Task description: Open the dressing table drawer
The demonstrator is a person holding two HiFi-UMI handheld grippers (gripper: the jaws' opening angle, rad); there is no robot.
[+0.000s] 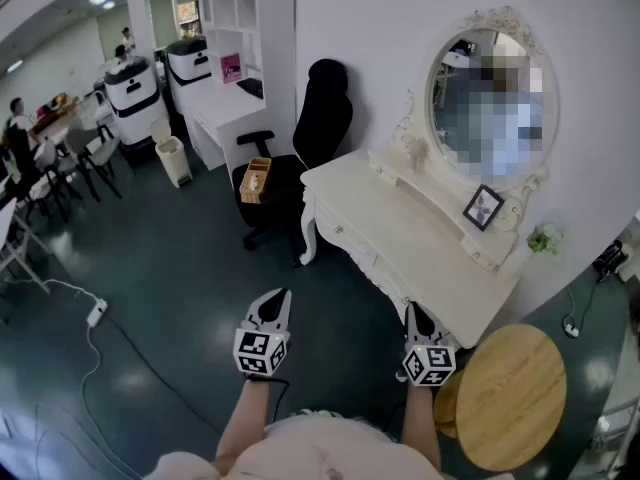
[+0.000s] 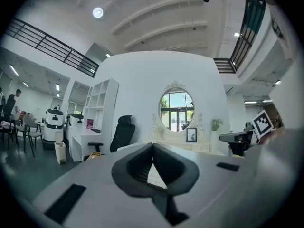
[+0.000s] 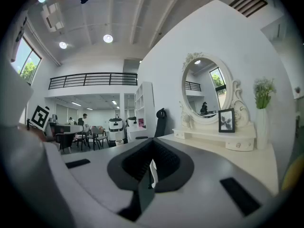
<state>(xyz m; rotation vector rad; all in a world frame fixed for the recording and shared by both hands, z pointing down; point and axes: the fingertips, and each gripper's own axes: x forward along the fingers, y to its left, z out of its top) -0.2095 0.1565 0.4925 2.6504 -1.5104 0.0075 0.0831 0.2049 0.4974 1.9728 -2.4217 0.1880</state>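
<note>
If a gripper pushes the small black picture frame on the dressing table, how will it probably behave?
The picture frame stands nearly upright on the raised shelf of the dressing table, so a push near its top would probably tip it. It looks small and thin, so it is likely light. Its front may be glass, hence fragile.

Cream against dark teal

We see a cream-white dressing table (image 1: 405, 233) on a dark teal floor (image 1: 180, 298), a black chair (image 1: 320, 118), a pale wood round table (image 1: 515, 393), and black-and-white square patterns on the cubes of our left gripper (image 1: 281, 296) and right gripper (image 1: 413, 311).
</note>
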